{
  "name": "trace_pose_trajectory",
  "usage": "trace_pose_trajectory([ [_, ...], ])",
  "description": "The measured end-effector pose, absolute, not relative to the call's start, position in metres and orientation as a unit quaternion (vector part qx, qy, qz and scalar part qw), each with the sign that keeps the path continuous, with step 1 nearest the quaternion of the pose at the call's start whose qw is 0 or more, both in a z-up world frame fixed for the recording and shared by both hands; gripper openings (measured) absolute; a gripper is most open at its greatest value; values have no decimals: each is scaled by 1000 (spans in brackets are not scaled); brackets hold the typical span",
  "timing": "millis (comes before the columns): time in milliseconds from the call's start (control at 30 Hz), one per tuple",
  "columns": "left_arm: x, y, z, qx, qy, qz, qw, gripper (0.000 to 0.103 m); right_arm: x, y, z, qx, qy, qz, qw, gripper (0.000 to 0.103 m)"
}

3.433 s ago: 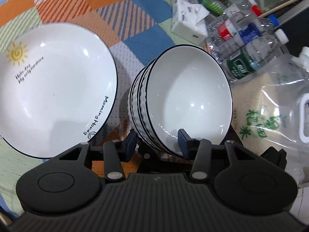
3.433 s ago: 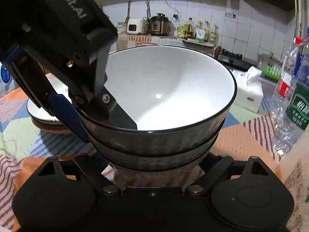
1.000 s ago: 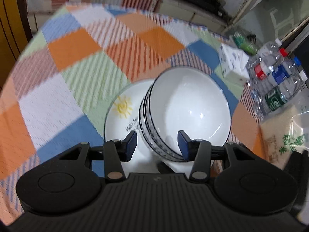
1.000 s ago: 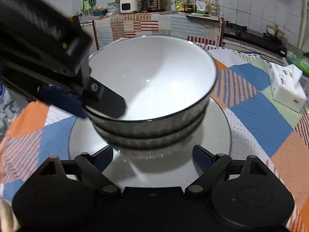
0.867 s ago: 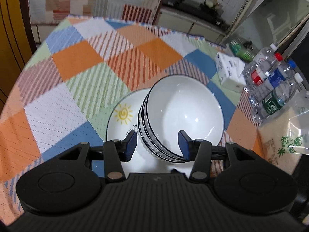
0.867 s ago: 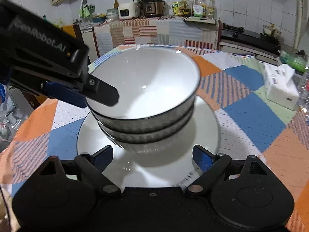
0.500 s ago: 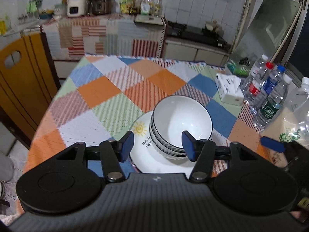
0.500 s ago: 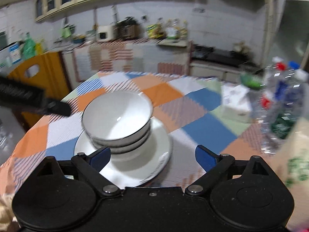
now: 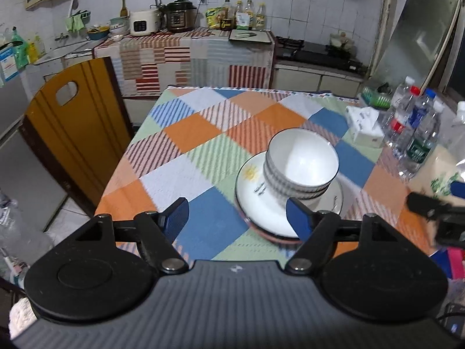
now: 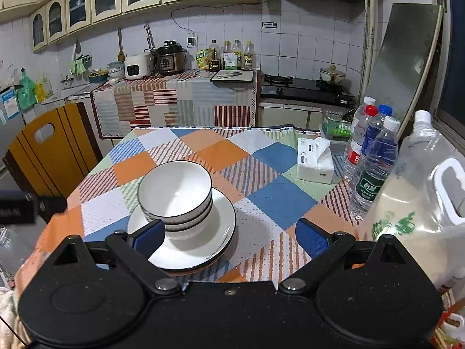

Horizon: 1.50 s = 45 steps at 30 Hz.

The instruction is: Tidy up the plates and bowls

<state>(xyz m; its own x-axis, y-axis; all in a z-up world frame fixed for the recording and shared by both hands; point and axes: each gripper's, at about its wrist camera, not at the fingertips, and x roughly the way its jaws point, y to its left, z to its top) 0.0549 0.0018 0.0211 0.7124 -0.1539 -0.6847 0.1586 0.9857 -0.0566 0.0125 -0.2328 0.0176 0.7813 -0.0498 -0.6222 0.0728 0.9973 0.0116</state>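
Pulling back now: both grippers have come well up and away from the table. A second ago the left gripper (image 9: 237, 213) was clamped on the bowls; now its jaws are spread wide with nothing between them. Right gripper (image 10: 226, 237) likewise released, empty. Stack of bowls (image 10: 175, 196) sits on the white plate (image 10: 223, 221), which itself tops another plate; all upright near the table's (image 10: 270, 195) front half. Judging by that, stacking looks done; nothing else loose to sort in view.

Around: tissue box (image 10: 315, 160), water bottles (image 10: 375, 163) and a big jug (image 10: 421, 203) crowd the right edge, well apart from the stack. Chair (image 9: 72, 133) on the left. Nothing blocks access.
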Motion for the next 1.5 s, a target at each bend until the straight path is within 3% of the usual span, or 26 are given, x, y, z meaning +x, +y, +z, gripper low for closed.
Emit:
trace_pose_trajectory([
  [400, 26, 18, 38, 35, 315, -38, 948, 95, -12, -214, 34, 9, 352, -57, 934, 98],
  [1500, 21, 10, 21, 23, 341, -58, 938, 95, -24, -200, 25, -24, 341, -75, 937, 98],
])
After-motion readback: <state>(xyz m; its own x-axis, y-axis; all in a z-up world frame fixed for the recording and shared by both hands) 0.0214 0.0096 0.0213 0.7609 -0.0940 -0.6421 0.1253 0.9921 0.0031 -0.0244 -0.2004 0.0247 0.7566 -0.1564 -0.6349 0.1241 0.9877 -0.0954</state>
